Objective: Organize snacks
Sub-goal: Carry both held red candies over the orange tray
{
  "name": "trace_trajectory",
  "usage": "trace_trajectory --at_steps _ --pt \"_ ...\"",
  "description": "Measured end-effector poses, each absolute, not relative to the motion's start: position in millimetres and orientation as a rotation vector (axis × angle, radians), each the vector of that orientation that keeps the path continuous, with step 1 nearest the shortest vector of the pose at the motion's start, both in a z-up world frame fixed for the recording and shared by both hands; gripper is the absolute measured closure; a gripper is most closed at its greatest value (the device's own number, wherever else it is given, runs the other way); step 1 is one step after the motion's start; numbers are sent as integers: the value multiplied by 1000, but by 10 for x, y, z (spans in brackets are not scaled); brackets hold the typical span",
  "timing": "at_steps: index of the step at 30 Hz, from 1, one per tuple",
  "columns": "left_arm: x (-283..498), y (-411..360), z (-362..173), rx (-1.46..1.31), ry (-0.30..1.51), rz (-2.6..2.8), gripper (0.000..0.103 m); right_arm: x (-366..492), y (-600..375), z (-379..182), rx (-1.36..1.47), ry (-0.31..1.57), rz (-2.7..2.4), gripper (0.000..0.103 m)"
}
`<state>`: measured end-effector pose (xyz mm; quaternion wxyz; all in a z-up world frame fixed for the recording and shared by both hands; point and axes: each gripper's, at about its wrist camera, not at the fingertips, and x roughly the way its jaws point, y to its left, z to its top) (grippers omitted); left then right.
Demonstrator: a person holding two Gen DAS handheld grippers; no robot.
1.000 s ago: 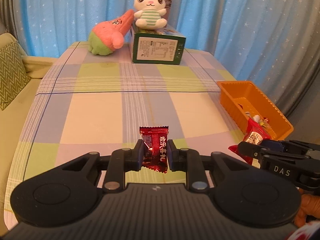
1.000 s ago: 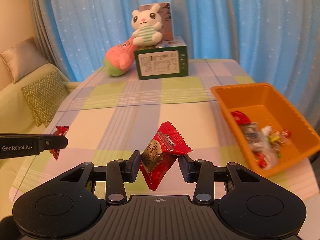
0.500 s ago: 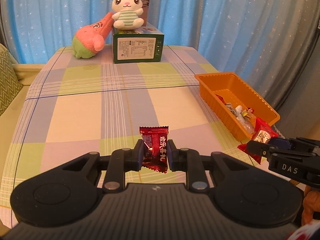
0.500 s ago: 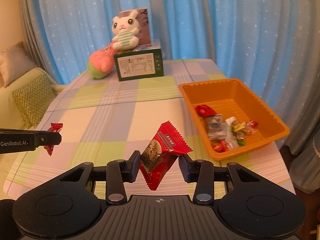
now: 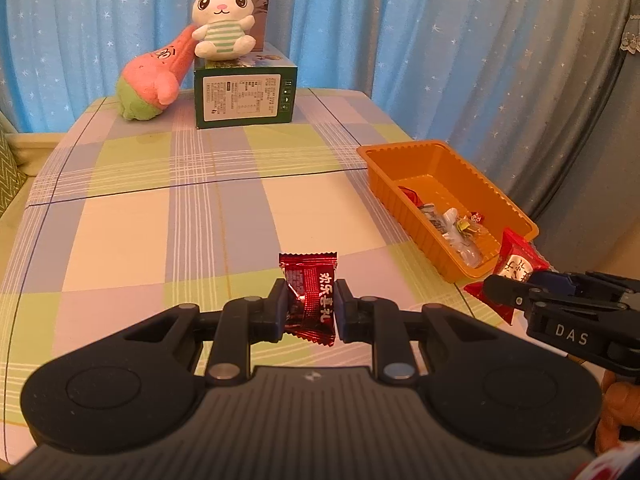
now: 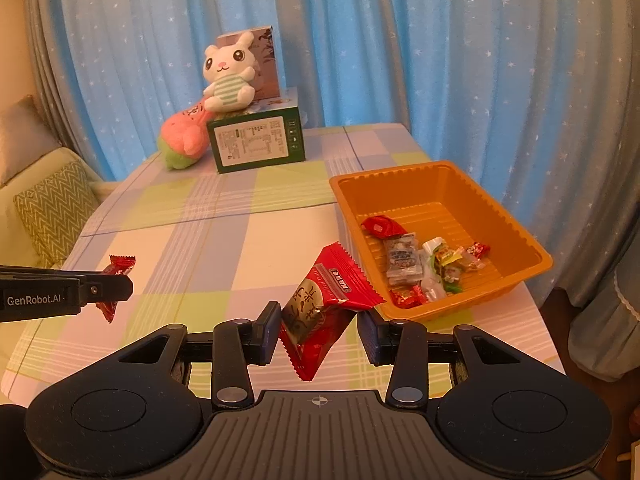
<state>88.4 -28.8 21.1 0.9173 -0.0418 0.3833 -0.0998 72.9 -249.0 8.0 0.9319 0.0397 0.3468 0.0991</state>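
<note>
My left gripper is shut on a small dark red candy packet, held above the near part of the table. My right gripper is shut on a larger red snack packet that hangs tilted between its fingers. The orange tray stands at the table's right side and holds several wrapped snacks. In the left wrist view the tray lies ahead to the right, and the right gripper with its red packet is just beside the tray's near corner. In the right wrist view the left gripper with its candy is at far left.
A green box with a white bunny plush on it and a pink plush beside it stand at the table's far end. The checked tablecloth covers the table. A sofa with a green cushion is at left. Blue curtains hang behind.
Both grippers have pulled back and lifted, still holding their packets. The tray now shows more fully in both views. The right gripper has come closer to the tray's near corner.
</note>
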Motion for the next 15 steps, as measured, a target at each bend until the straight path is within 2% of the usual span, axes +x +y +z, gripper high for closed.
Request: trace_trajectory --at_steps 15 --pt "985 -620 220 -83 795 -275 82 711 -2809 96 107 704 131 61"
